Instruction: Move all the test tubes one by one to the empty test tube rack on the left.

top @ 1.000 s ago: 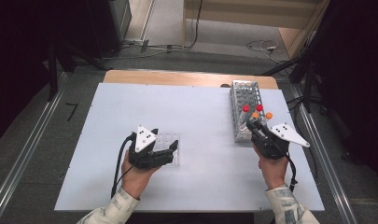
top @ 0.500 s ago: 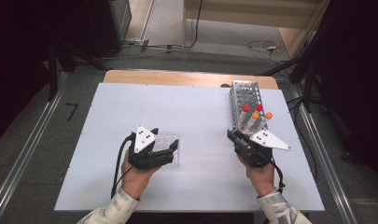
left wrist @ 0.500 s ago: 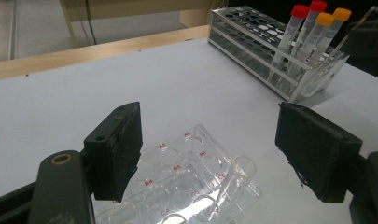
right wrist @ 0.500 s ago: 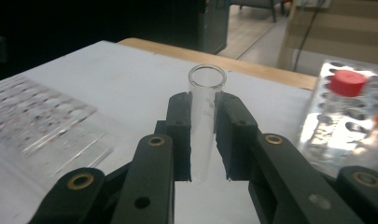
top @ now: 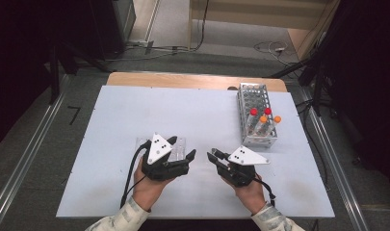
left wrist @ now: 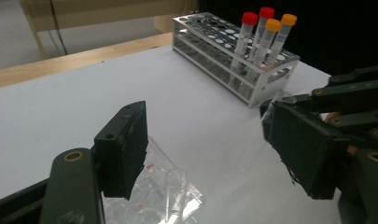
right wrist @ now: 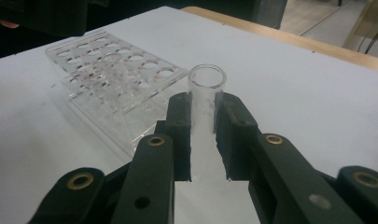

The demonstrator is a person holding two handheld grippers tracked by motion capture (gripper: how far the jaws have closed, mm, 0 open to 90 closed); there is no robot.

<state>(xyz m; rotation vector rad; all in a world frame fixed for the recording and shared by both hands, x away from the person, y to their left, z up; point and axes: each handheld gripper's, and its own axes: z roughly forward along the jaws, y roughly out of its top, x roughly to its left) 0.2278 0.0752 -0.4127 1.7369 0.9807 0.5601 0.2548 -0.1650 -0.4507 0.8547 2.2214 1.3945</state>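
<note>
A clear plastic rack (top: pixel 179 142) lies on the white table (top: pixel 135 110), with one clear tube (left wrist: pixel 176 184) standing in it. My left gripper (top: pixel 182 148) hovers over the rack's near right corner. It is open and its jaws have just been closing; the pads (left wrist: pixel 123 149) touch nothing, and the rack (left wrist: pixel 151 200) lies low between them. My right gripper (top: pixel 213 155) is shut on an uncapped clear tube (right wrist: pixel 205 91), held upright just right of the clear rack (right wrist: pixel 114 77). A metal rack (top: pixel 254 113) holds red-capped and orange-capped tubes (left wrist: pixel 266 32).
The metal rack (left wrist: pixel 224 56) stands at the back right of the table, with most of its holes empty. A wooden edge (top: pixel 192 81) runs along the table's far side. Cables lie on the floor beyond.
My right gripper has moved left and slightly down, away from the metal rack and towards the clear rack, with the clear tube in it. The left hand has stayed over the clear rack.
</note>
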